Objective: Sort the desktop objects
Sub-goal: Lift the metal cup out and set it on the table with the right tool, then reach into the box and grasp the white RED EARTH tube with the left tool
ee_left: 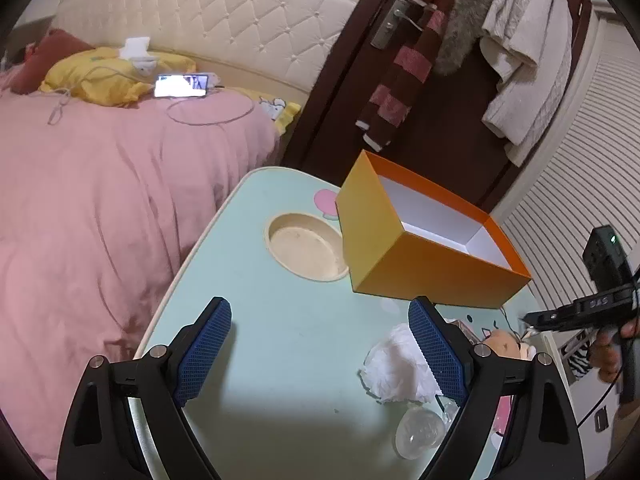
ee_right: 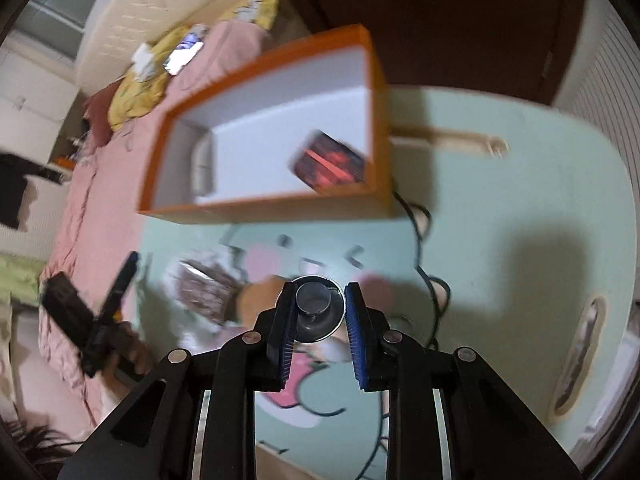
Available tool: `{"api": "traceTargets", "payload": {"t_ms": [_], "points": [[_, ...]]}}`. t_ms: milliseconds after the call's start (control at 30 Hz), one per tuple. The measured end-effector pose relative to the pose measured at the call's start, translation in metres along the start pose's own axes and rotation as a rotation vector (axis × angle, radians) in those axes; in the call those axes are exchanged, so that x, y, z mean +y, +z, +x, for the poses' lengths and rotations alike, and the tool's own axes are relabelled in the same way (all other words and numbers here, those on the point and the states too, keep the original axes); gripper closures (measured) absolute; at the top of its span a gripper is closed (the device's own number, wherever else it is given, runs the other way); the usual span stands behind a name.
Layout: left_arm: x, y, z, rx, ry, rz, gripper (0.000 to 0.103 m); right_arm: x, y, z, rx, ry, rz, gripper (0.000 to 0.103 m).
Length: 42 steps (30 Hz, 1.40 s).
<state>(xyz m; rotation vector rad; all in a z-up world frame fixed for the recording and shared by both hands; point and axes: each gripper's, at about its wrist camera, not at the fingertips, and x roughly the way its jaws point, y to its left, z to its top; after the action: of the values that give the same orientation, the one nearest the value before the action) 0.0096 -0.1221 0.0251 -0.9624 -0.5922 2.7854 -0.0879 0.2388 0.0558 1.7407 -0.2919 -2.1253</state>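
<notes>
Right gripper [ee_right: 318, 304] has its fingers clamped on a small clear round thing with a dark cap [ee_right: 319, 306], hanging over the table [ee_right: 520, 200] just near of the orange box [ee_right: 264, 208], which already holds a dark red packet [ee_right: 330, 164]. Left gripper [ee_left: 320, 344] sits fingers wide apart, empty, by the white fluffy ball [ee_left: 394, 364]. Risk as I see it: that slick piece could squirt out and roll off before reaching the box.

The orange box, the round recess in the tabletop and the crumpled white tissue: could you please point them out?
orange box [ee_left: 404, 256]: left wrist view, near side wall.
round recess [ee_left: 306, 250]: left wrist view, floor.
crumpled white tissue [ee_left: 394, 364]: left wrist view, middle.
</notes>
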Motion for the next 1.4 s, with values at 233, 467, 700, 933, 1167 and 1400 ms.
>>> {"api": "traceTargets", "payload": {"t_ms": [233, 467, 700, 933, 1167, 1400], "points": [[-0.006, 0.0, -0.006, -0.035, 0.012, 0.029, 0.013, 0.0, 0.0, 0.02, -0.047, 0.022, -0.023, 0.078], [-0.046, 0.026, -0.003, -0.024, -0.071, 0.104, 0.013, 0.001, -0.011, 0.014, -0.149, 0.141, -0.027, 0.038], [-0.113, 0.078, 0.032, 0.112, -0.121, 0.23, 0.013, -0.014, -0.033, -0.014, -0.359, 0.194, 0.002, 0.037], [-0.134, 0.122, 0.104, 0.541, -0.012, 0.224, 0.013, -0.011, -0.041, -0.004, -0.387, 0.263, 0.018, 0.037], [-0.131, 0.12, 0.154, 0.837, 0.197, 0.16, 0.013, -0.02, -0.043, -0.002, -0.362, 0.359, 0.027, 0.037], [-0.142, 0.109, 0.192, 0.889, 0.325, 0.181, 0.013, -0.017, -0.044, 0.0, -0.338, 0.41, 0.029, 0.037]]}}
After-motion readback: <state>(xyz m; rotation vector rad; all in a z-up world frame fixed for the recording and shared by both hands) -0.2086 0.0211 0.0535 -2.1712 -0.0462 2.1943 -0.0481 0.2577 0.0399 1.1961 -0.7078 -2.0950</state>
